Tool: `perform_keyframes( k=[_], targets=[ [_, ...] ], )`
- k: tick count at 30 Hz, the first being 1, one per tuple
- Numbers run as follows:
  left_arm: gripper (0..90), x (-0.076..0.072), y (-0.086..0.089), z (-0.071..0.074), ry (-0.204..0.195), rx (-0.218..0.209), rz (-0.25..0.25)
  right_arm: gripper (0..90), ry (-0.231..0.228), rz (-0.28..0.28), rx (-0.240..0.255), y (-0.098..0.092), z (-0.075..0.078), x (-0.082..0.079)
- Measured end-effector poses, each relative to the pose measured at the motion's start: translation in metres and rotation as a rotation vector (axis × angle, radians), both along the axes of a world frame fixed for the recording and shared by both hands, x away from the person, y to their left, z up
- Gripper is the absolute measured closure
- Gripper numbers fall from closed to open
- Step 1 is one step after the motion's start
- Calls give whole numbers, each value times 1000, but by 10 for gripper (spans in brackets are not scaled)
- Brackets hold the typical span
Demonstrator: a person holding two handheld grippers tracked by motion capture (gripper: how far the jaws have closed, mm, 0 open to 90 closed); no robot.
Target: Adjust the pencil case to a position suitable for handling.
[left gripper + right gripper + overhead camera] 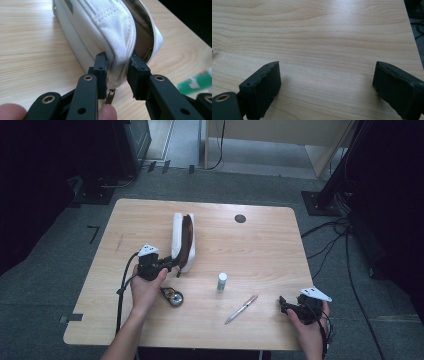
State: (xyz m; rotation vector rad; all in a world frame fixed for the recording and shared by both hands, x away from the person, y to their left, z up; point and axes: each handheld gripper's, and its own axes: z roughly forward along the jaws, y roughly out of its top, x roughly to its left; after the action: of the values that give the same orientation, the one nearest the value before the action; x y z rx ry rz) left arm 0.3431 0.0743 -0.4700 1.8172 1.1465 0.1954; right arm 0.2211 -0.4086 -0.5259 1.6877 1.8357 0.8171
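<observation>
On the bench (pixel 210 320), left of centre, a white pouch (pixel 177 240) lies with its zip open and brown lining showing. The left tongs (pixel 172 265) are at its near end. In the left gripper view the left tongs (pixel 117 72) have the pouch's (pixel 110 27) end corner pinched between both pads, fabric bunched in the gap, zip pull (pixel 110 96) hanging just below. Narrow gap, clamped on cloth.

The right tongs (pixel 283 304) sit near the bench's front right edge, well apart from the pouch. In the right gripper view the right tongs (pixel 325 87) stand wide open over bare wood, nothing between the pads.

Loose items on the bench between the two hands: a small white bottle (pixel 222 282) upright near centre, a pen (pixel 241 309) lying diagonally in front of it, and a small round dark object (pixel 173 297) just beside the left hand (pixel 146 290). Can't tell what that round thing is. A dark round grommet (pixel 240 218) sits near the far edge.
</observation>
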Motion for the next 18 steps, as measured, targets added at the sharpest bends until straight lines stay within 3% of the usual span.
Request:
perform_keyframes(
  k=[3, 6, 14, 18],
  targets=[
    [737, -1, -3, -1, -6, 13, -22, 75, 0, 0, 1, 0, 0, 0],
    [719, 1, 0, 0, -1, 32, 14, 75, 0, 0, 1, 0, 0, 0],
    [535, 4, -7, 7, -44, 171, 102, 75, 0, 1, -1, 0, 0, 0],
    [559, 8, -18, 10, -38, 196, 97, 75, 0, -1, -1, 0, 0, 0]
  ],
)
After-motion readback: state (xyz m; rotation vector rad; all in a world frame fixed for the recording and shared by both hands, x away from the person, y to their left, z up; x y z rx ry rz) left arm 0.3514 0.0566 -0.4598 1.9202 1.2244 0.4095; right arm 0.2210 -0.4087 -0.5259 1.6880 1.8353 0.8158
